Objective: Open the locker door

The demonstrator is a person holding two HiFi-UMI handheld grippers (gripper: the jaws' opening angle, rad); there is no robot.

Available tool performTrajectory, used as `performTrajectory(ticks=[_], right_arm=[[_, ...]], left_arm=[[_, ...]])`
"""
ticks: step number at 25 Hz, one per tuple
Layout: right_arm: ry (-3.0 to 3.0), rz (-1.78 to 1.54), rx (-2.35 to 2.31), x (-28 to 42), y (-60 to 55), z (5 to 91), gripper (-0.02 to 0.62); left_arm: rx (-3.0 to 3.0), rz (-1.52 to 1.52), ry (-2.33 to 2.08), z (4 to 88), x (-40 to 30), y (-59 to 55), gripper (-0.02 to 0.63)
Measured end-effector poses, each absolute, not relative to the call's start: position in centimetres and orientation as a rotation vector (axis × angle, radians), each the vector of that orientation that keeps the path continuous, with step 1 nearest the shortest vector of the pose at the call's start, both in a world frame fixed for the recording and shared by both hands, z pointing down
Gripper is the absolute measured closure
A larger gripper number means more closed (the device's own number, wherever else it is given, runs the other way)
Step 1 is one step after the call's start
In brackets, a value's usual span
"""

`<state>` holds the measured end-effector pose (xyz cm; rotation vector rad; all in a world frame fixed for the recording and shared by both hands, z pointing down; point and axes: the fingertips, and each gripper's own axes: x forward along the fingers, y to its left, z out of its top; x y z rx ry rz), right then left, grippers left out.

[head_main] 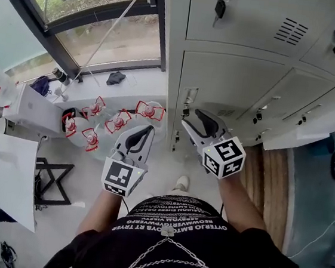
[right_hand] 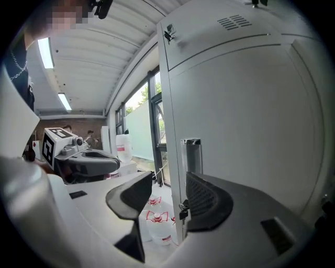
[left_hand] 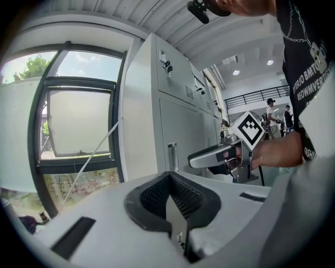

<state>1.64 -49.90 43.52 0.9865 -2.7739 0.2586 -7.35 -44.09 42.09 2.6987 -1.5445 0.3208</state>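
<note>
The locker door handle (right_hand: 191, 156) is just in front of the right gripper (right_hand: 168, 184). The left gripper (head_main: 145, 135) is beside it on the left. Water bottles (head_main: 118, 121) lie ahead of the left gripper.

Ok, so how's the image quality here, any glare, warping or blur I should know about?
Head view: even daylight, sharp, lockers bowed at the edges. Left gripper view: strong fisheye, black corners, window washed out. Right gripper view: same fisheye, locker door bulges, ceiling strip lights glare.
</note>
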Motion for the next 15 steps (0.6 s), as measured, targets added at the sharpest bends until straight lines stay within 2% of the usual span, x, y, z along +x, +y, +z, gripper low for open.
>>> performTrajectory(ticks=[9, 15], right_arm=[[-2.798, 0.296, 0.912, 0.0, -54.4, 45.3, 0.403], [-2.792, 0.242, 0.954, -1.4, -55.3, 45.6, 0.441]], left_arm=[[2.596, 0.382, -1.618, 44.1, -8.5, -45.7, 0.607], [2.564, 0.405, -1.638, 44.5, -9.5, -45.7, 0.607]])
